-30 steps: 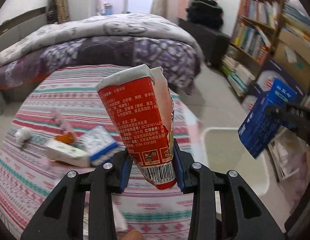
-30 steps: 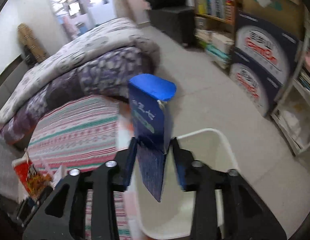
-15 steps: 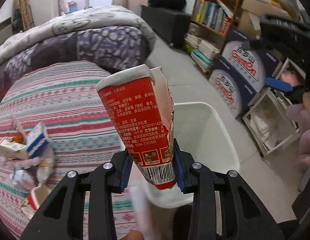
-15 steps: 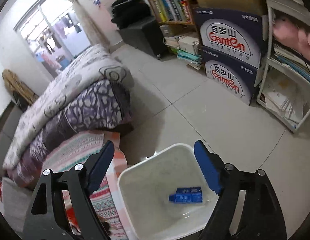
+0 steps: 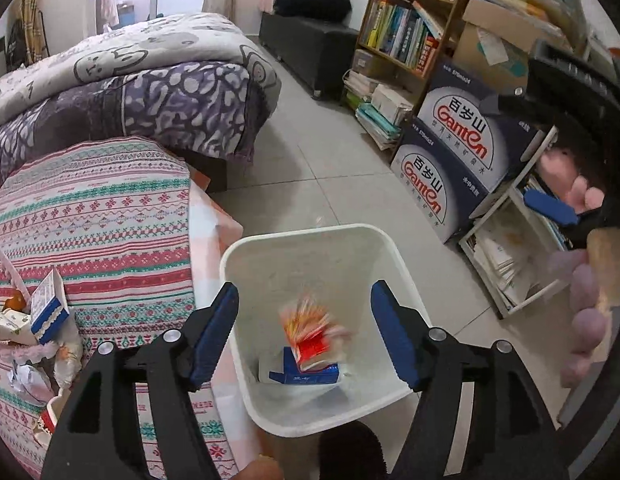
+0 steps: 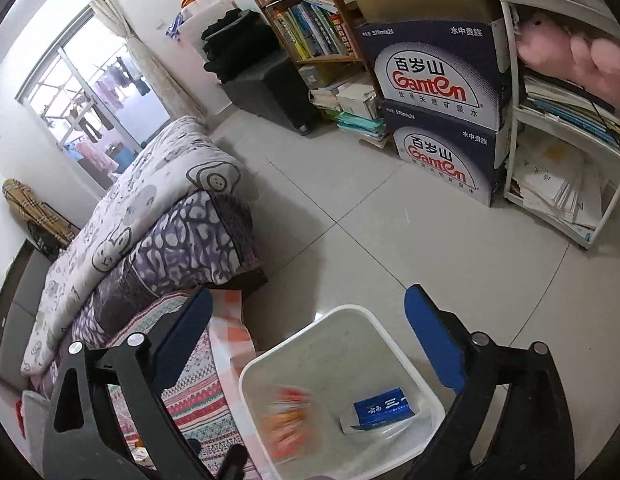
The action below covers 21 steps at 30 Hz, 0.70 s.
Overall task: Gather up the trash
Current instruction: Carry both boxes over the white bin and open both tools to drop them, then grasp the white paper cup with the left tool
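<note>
The patterned tablecloth [image 5: 90, 216] covers the table; leftover trash [image 5: 38, 320] lies at its left edge. The white waste bin [image 5: 310, 240] stands on the tiled floor against the table's right edge. Left gripper [image 5: 304, 332] — jaws opening, nothing between the pads — hangs over the bin. Right gripper [image 6: 306, 340] — jaws opening, likewise empty. The red snack packet [image 5: 310, 336], blurred, is inside the bin above the blue carton [image 5: 310, 376] on the bin's floor.

The red packet [image 5: 310, 332] inside the white bin [image 5: 246, 248] is a motion smear; its print cannot be read. The bin's near rim is cut off.
</note>
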Each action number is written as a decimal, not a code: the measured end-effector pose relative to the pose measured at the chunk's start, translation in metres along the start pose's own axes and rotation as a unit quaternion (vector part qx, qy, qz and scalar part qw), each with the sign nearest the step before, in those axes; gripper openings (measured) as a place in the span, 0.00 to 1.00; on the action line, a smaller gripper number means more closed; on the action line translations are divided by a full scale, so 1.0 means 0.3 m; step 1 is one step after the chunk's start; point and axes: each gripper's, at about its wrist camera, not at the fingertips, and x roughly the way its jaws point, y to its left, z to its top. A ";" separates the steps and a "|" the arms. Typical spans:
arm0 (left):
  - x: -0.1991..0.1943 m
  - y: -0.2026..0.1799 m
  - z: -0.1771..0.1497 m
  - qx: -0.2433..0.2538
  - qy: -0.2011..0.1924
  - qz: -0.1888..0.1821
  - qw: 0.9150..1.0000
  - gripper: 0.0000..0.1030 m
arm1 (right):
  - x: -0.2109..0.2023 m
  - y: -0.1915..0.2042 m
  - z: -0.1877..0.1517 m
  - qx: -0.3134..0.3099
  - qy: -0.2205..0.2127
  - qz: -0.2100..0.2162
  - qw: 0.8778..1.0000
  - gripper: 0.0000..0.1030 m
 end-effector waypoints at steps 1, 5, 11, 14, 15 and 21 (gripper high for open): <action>-0.005 0.010 0.001 0.000 0.000 0.002 1.000 0.66 | 0.002 0.010 -0.005 -0.004 0.001 -0.001 1.000 0.92; -0.028 0.064 -0.010 0.009 -0.006 0.021 1.000 0.66 | 0.017 0.063 -0.037 -0.032 0.010 -0.004 0.999 0.93; -0.070 0.185 -0.035 0.019 -0.020 0.070 0.997 0.69 | 0.038 0.187 -0.105 -0.094 0.016 -0.012 0.995 0.93; -0.086 0.257 -0.055 0.014 -0.024 0.098 0.995 0.69 | 0.052 0.260 -0.152 -0.129 0.018 -0.017 0.991 0.93; -0.091 0.274 -0.061 0.011 -0.026 0.104 0.994 0.69 | 0.057 0.273 -0.163 -0.135 0.021 -0.016 0.990 0.93; -0.120 0.435 -0.083 -0.021 -0.021 0.185 0.982 0.71 | 0.108 0.377 -0.253 -0.168 0.048 -0.012 0.985 0.93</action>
